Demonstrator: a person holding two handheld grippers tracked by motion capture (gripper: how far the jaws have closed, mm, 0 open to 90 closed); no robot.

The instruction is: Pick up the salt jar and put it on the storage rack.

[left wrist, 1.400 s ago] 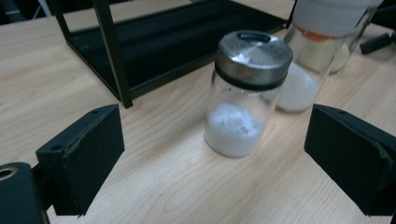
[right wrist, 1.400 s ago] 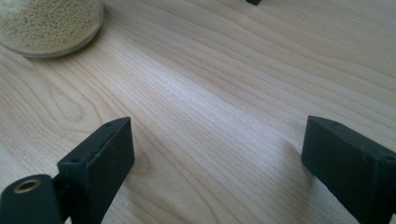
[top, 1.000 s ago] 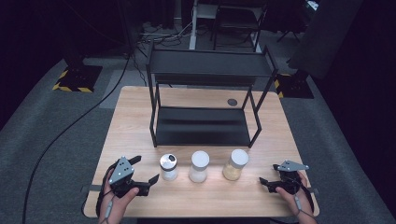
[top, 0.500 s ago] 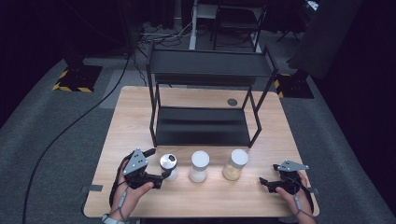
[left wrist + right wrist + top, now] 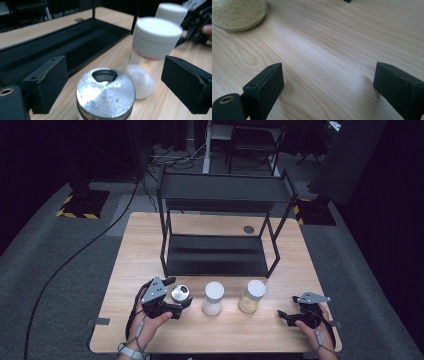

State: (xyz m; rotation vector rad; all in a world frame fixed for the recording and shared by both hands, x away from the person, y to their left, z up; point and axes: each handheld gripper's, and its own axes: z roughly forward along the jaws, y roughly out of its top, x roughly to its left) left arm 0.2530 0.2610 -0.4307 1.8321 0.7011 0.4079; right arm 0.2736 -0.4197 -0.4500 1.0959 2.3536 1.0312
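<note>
Left hand-held gripper (image 5: 110, 82) brackets round, brushed-metal-lidded jar (image 5: 105, 93).

Left gripper (image 5: 178, 301) has slid right across the table to the steel-lidded jar (image 5: 180, 293), which now sits between its jaws; jaws have just been closing slightly, pads not yet touching it.
</note>
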